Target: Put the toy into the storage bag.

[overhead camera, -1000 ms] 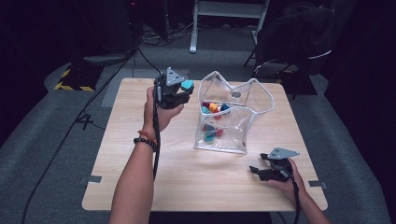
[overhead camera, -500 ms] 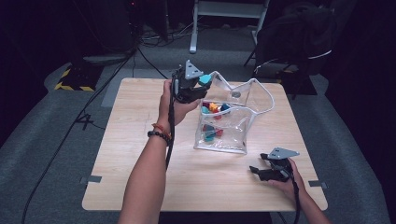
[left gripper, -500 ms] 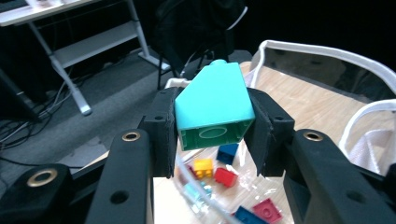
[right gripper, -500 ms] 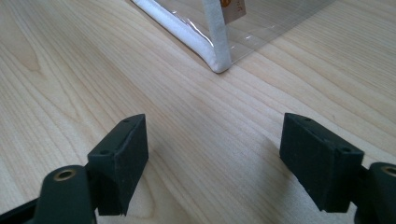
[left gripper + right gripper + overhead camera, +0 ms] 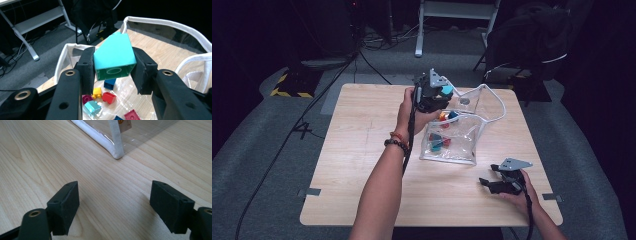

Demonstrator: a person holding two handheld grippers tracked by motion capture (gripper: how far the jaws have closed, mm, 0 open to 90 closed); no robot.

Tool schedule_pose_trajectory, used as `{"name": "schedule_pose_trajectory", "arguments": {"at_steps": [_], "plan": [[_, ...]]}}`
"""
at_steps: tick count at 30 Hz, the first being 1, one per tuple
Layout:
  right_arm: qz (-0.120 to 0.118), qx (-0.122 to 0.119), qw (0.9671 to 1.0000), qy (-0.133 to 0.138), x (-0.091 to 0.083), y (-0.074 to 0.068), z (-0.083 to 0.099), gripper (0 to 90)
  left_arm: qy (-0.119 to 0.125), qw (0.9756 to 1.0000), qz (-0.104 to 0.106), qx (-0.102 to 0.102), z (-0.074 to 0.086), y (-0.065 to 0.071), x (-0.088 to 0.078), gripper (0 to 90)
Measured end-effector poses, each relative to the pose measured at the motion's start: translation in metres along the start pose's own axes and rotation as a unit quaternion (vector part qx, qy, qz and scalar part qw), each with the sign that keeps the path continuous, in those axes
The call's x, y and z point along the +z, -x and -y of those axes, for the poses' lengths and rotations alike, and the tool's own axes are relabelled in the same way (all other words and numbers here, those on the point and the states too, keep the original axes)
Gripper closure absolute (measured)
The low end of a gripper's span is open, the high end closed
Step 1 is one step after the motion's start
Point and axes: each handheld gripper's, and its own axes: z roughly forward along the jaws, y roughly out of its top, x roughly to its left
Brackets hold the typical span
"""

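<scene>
A large teal block (image 5: 115,56) is clamped between the pads of my left gripper (image 5: 113,67), which is shut on it and held above the mouth of a clear plastic bag (image 5: 175,47). From above, that gripper (image 5: 438,95) and its teal block (image 5: 447,90) hover at the bag's (image 5: 462,145) left rim. Several small coloured bricks (image 5: 103,97) lie at the bottom of the bag, among them red, yellow, blue and teal ones (image 5: 439,142). My right gripper (image 5: 115,205) rests low over the table with its jaws wide apart and nothing between them; it (image 5: 492,184) sits at the front right.
The bag's white-trimmed corner (image 5: 115,151) lies just ahead of the right gripper. The wooden table (image 5: 357,150) has bare room on its left half. A cable (image 5: 409,135) trails along the left forearm. A dark chair (image 5: 532,40) and a stand's legs stand beyond the far edge.
The left hand has carried the teal block rightward, from left of the bag to over its left rim. The right hand and gripper have kept still.
</scene>
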Motion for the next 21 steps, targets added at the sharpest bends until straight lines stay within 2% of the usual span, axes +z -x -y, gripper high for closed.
{"name": "schedule_pose_trajectory", "arguments": {"at_steps": [9,21], "plan": [[0.0,0.0,1.0,0.0,0.0,0.0,0.0,24.0,-0.015,0.9998,0.007,0.007,0.0,0.008,0.013,57.9],[0.0,0.0,1.0,0.0,0.0,0.0,0.0,24.0,-0.024,0.9997,-0.01,-0.001,0.003,0.005,0.016,57.3]]}}
